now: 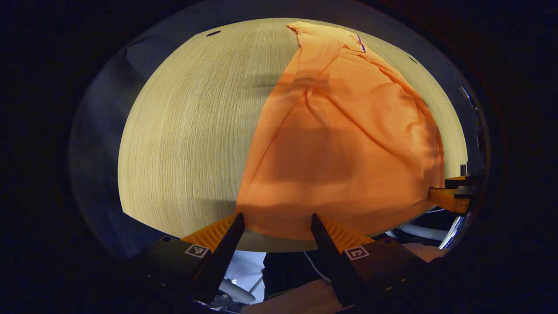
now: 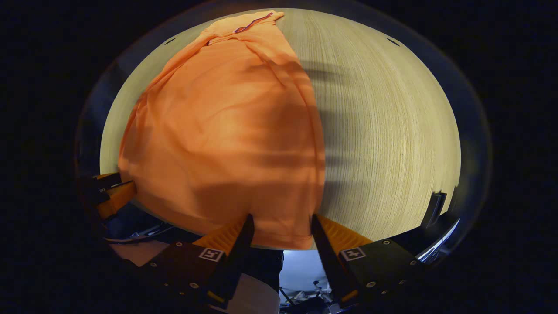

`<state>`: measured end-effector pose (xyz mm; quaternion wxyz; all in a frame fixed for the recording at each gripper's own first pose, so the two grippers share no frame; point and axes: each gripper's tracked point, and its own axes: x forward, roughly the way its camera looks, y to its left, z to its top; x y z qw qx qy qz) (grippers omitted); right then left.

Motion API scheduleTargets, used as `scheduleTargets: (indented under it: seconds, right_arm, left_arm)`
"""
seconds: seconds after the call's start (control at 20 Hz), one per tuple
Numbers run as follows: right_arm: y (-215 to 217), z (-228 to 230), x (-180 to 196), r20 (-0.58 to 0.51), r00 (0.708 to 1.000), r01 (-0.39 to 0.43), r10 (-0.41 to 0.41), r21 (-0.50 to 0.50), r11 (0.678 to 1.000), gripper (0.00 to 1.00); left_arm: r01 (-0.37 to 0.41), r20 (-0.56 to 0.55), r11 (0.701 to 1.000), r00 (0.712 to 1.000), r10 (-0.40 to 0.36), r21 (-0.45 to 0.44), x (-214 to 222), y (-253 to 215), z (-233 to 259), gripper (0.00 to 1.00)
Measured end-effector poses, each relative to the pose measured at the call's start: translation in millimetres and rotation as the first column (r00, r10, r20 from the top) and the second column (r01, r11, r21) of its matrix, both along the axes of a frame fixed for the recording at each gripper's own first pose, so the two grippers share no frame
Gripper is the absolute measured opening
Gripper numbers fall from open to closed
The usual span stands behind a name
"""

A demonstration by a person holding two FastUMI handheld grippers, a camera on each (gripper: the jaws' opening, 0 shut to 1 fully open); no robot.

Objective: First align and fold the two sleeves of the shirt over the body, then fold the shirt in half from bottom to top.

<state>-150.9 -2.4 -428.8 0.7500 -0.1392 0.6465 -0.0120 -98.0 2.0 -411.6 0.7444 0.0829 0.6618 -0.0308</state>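
An orange shirt lies on the wooden table, collar at the far end, both sleeves folded over the body. Its bottom hem runs along the near table edge. My left gripper stands open at the hem's left corner, fingers straddling the cloth without pressing it. In the right gripper view the same shirt covers the left half of the table, and my right gripper is open at the hem's right corner. Each gripper appears at the edge of the other's view: the right gripper and the left gripper.
Bare wood stretches to the left of the shirt in the left gripper view and to the right in the right gripper view. The table's near edge is just under both grippers. A person's clothing shows below the edge.
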Motion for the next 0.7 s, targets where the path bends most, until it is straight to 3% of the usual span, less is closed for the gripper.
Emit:
scheduleTargets:
  seconds: [0.05, 0.1, 0.15, 0.2, 0.25, 0.3, 0.35, 0.4, 0.45, 0.5, 0.55, 0.6, 0.7]
  right_arm:
    - [0.8, 0.3, -0.5, 0.006, 0.999, -0.033, 0.033, -0.002, 0.999, 0.69]
    - [2.2, 0.2, -1.6, 0.012, 0.998, -0.055, 0.055, -0.002, 0.998, 0.63]
    - [4.6, 0.3, -4.2, 0.019, 0.998, -0.058, 0.058, 0.000, 0.998, 0.45]
    - [7.5, 1.1, -3.6, 0.022, 0.997, -0.069, 0.069, 0.007, 0.998, 0.35]
    - [8.0, -1.0, -4.6, 0.022, 0.997, -0.077, 0.077, 0.010, 0.997, 0.26]
    - [10.2, 0.1, -3.7, 0.028, 0.996, -0.085, 0.084, 0.017, 0.996, 0.17]
    - [10.3, -1.0, -5.1, 0.029, 0.995, -0.097, 0.096, 0.025, 0.995, 0.08]
    - [11.2, -0.4, -4.5, 0.033, 0.994, -0.106, 0.105, 0.034, 0.994, 0.08]
    - [11.3, -0.6, -5.4, 0.035, 0.993, -0.113, 0.112, 0.046, 0.992, 0.08]
    - [10.2, 0.9, -4.3, 0.031, 0.992, -0.120, 0.118, 0.055, 0.991, 0.08]
    - [14.0, -0.3, -3.6, 0.043, 0.996, -0.083, 0.079, 0.090, 0.993, 0.08]
    - [13.9, -0.8, -7.4, 0.030, 0.997, -0.069, 0.067, 0.104, 0.992, 0.01]
    - [15.4, -1.0, -5.6, 0.017, 0.999, -0.032, 0.030, 0.131, 0.991, 0.00]
  left_arm:
    - [-0.015, -0.005, 1.000, 1.000, 0.015, 0.000, -2.5, -2.2, 0.4, 0.94]
    - [-0.020, -0.016, 1.000, 1.000, 0.020, -0.024, -3.7, -9.5, -0.2, 0.83]
    - [-0.037, -0.021, 0.999, 0.999, 0.037, -0.020, -6.1, -12.1, 1.5, 0.75]
    - [-0.036, -0.018, 0.999, 0.999, 0.035, -0.031, -6.4, -17.4, -0.2, 0.36]
    - [-0.016, -0.018, 0.999, 1.000, 0.015, -0.033, -7.2, -21.7, -0.7, 0.28]
    - [0.016, -0.006, 0.999, 1.000, -0.016, -0.037, -6.2, -23.0, -1.5, 0.12]
    - [0.040, 0.007, 0.997, 0.999, -0.040, -0.068, -4.2, -26.3, 1.1, 0.12]
    - [0.043, 0.029, 0.996, 0.999, -0.041, -0.082, -1.0, -25.7, -9.1, 0.10]
    - [0.051, 0.038, 0.994, 0.998, -0.047, -0.101, -1.9, -24.1, -4.3, 0.01]
    - [0.048, 0.034, 0.991, 0.998, -0.044, -0.125, -3.7, -24.8, -4.5, 0.01]
    - [0.019, 0.030, 0.988, 0.999, -0.015, -0.154, -5.2, -24.9, -3.1, 0.01]
    - [-0.013, 0.002, 0.984, 1.000, 0.013, -0.178, -9.7, -22.5, -3.8, 0.01]
    - [-0.038, -0.013, 0.981, 0.999, 0.036, -0.191, -12.5, -20.4, -0.4, 0.01]
